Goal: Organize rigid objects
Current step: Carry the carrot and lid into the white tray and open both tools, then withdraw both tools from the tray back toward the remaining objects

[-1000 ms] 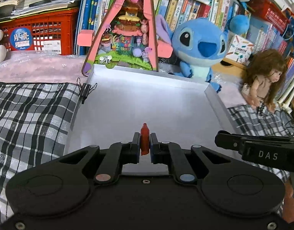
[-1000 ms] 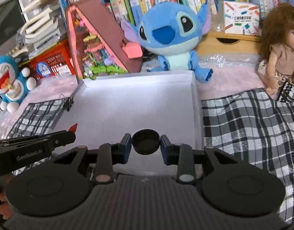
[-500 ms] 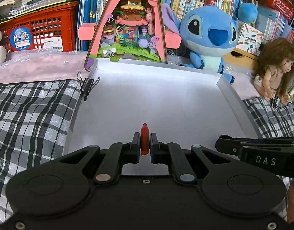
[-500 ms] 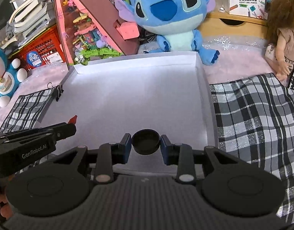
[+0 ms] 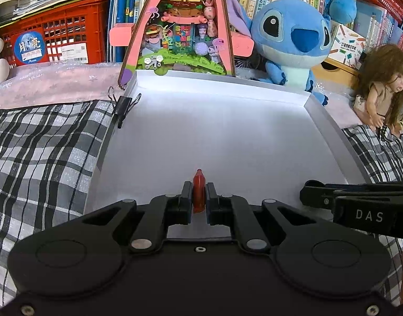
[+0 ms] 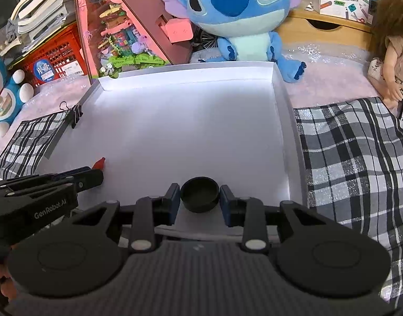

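Observation:
My left gripper (image 5: 199, 197) is shut on a small red bottle-shaped piece (image 5: 199, 188) that stands upright between its pads, held over the near part of a white tray (image 5: 330, 123). In the right wrist view the right gripper (image 6: 200, 197) is shut on a small round black cup (image 6: 200, 193), over the near edge of the same tray (image 6: 280, 89). The left gripper (image 6: 95, 173) with the red piece's tip (image 6: 100, 162) shows at the left of that view. At the right of the left wrist view, the right gripper's fingers (image 5: 314, 191) reach in.
A black binder clip (image 5: 124, 105) grips the tray's left wall. Checked cloth (image 5: 43, 142) lies on both sides of the tray. Behind it stand a pink triangular toy house (image 5: 183, 26), a blue plush (image 5: 293, 36), a doll (image 5: 380, 89), a red crate (image 5: 54, 36) and books.
Both grippers have sunk a little toward the tray, so the tray looks larger and the backdrop has shifted up. Both grips are unchanged.

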{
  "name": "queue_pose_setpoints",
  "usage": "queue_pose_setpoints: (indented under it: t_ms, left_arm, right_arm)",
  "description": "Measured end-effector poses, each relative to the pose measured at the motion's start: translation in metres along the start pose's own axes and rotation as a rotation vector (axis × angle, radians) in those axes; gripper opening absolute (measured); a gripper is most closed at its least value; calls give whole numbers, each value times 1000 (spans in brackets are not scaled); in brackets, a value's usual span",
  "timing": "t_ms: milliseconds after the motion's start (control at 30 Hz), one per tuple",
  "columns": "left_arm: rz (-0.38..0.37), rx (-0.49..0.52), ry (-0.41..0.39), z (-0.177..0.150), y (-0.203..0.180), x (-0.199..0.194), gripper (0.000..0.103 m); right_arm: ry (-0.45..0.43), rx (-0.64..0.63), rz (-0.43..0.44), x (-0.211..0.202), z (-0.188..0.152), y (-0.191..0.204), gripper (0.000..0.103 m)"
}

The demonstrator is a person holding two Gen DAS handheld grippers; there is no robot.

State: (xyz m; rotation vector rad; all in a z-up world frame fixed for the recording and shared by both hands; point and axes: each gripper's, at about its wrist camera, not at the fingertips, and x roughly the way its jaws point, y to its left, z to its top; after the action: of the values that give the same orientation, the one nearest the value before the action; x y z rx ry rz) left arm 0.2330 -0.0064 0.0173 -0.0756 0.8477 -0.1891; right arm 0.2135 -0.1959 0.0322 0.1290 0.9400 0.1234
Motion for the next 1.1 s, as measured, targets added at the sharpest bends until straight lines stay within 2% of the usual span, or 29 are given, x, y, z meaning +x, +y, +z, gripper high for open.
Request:
queue_pose_setpoints:
  t_ms: [167, 200, 233, 300, 433, 567, 633, 767, 833, 1100]
  left_arm:
    - [-7, 26, -2, -1, -2, -2, 12]
    - [-17, 31, -1, -1, -3, -4, 18]
    - [-28, 33, -5, -1, -4, -7, 23]
    - [-34, 37, -32, -1, -5, -17, 54]
    - [-21, 73, -89, -4, -8, -40, 61]
    - [-32, 122, -110, -16, -11, -62, 76]
    - [-26, 148, -133, -24, -12, -73, 79]
    - [-37, 160, -161, -46, -13, -94, 82]
    - [-50, 154, -166, -57, -11, -102, 82]
    - [-59, 141, -178, -98, -6, -122, 84]
  right_arm:
    - [-7, -4, -2, 0, -1, 1, 38]
    - [-14, -6, 2, -1, -2, 1, 41]
    - [-23, -10, 3, -2, -2, 1, 53]
    - [-45, -19, 4, -7, -3, 1, 63]
    - [-88, -22, 22, -23, -4, -3, 74]
    - [-133, -42, 37, -42, -13, -5, 79]
    - [-162, -70, 44, -53, -21, -4, 86]
    - [-215, -125, 51, -73, -39, -2, 90]
    - [-235, -133, 64, -82, -48, -4, 96]
    - [-308, -174, 69, -108, -84, -6, 103]
